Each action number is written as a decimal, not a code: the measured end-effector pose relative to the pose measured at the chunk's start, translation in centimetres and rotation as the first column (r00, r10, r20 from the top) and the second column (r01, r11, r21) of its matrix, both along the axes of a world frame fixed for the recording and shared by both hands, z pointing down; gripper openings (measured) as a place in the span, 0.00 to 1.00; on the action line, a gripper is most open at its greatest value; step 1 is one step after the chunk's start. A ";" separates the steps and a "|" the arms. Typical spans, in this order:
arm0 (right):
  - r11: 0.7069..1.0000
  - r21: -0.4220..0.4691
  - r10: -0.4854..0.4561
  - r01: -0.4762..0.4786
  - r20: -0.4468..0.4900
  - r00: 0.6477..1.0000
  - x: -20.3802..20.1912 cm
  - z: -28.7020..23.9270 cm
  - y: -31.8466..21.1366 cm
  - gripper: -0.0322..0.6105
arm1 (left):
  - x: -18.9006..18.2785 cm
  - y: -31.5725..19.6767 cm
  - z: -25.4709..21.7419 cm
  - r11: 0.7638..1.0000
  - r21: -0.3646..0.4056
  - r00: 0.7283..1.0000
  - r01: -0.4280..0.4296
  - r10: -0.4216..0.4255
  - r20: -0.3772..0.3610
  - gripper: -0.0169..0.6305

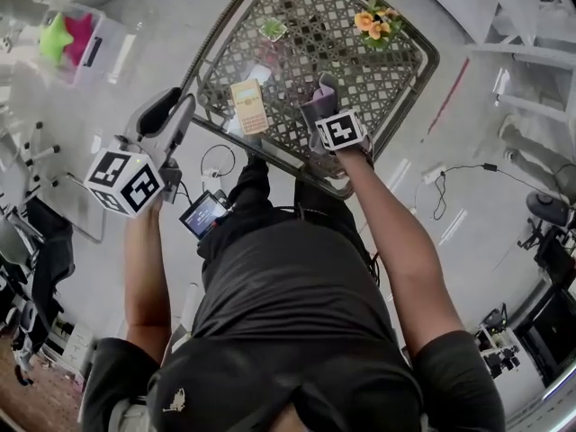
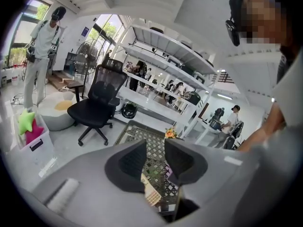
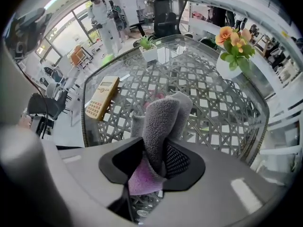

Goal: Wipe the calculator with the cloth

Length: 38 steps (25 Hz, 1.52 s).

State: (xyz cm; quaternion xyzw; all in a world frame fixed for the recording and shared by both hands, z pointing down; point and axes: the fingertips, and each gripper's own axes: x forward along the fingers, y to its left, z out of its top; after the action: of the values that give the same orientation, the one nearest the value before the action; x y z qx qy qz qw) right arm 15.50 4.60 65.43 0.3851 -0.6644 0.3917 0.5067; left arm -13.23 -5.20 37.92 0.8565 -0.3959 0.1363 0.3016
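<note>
Head view: glass-topped lattice table [image 1: 360, 70] fills the top centre, person standing at its near edge. Left gripper [image 1: 175, 120] is held off the table's left side, jaws apart, nothing between them; left gripper view shows the table through the gap. Right gripper [image 3: 154, 157] points steeply down over the near part of the table, jaws clamped on a fold of the cloth [image 3: 163, 119]. That cloth is fluffy microfibre, grey on one face, purple on the other: judged soft, limp and light, so it will drape and bunch, and a pinch at a fold looks right; can't tell if its free end touches the glass. Calculator [image 1: 249, 106] lies flat, keys up, on the near-left part of the table, just left of the cloth and apart from it. Judged light, stiff plastic on smooth glass, so likely to skate under a wipe; best steadied at its long edges or one end with the free left gripper, light pressure over keys and display. Containers: clear plastic bin [image 1: 110, 43] on the floor far left holds a green star toy [image 1: 54, 39] and a pink toy [image 1: 81, 30]; white pot [image 3: 227, 67] at the table's far right corner holds orange flowers [image 3: 234, 41]; small white pot [image 3: 150, 55] at the far edge holds a green plant [image 3: 147, 42]
</note>
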 end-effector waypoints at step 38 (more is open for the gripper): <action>0.821 0.463 0.176 -0.335 0.353 0.919 3.2 -23.9 -4.7 0.05 | 3.2 1.2 -7.0 0.987 0.105 0.992 -0.121 0.116 0.046 0.30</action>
State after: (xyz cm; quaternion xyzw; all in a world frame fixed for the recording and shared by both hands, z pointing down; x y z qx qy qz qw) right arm 18.68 -0.07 41.54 0.5299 -0.7541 0.3177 0.2225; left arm -10.06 -3.96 30.92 0.8907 -0.3570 0.1494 0.2384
